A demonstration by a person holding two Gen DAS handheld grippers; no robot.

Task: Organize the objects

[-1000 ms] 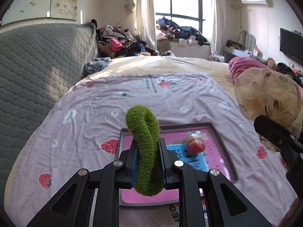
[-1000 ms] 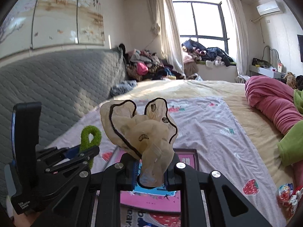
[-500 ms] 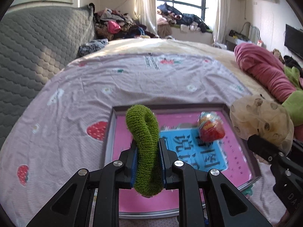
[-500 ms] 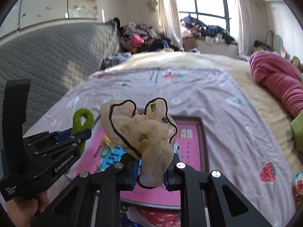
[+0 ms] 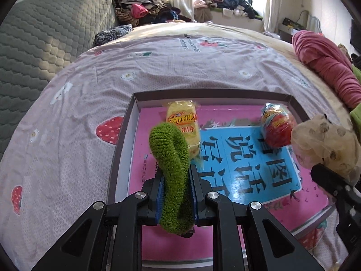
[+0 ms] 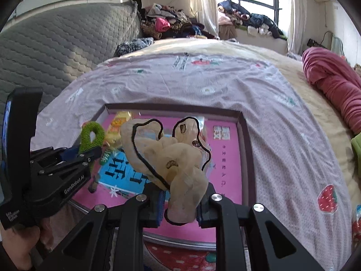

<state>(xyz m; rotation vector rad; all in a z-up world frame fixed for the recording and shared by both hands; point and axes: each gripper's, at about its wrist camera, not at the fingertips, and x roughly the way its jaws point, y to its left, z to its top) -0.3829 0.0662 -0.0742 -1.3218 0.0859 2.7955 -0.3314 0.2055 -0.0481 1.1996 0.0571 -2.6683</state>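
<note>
My left gripper [image 5: 176,194] is shut on a fuzzy green hair tie [image 5: 173,171] and holds it over the left part of a shallow pink-lined box lid [image 5: 128,124] on the bed. My right gripper [image 6: 180,201] is shut on a beige scrunchie with black trim [image 6: 167,155], above the same box lid [image 6: 244,135]. In the lid lie a yellow snack packet [image 5: 183,124] and a red snack packet [image 5: 277,126]. The scrunchie [image 5: 325,144] shows at the right of the left wrist view; the green hair tie [image 6: 92,135] shows at the left of the right wrist view.
The bed has a lilac strawberry-print sheet [image 5: 90,90]. A grey quilted headboard [image 5: 33,45] stands at the left. A rolled pink blanket [image 5: 325,65] lies at the right. Piles of clothes [image 5: 144,11] sit at the far end by the window.
Both grippers have moved forward and tilted down over the box lid. The yellow snack packet has come into view. Both still hold their hair ties.
</note>
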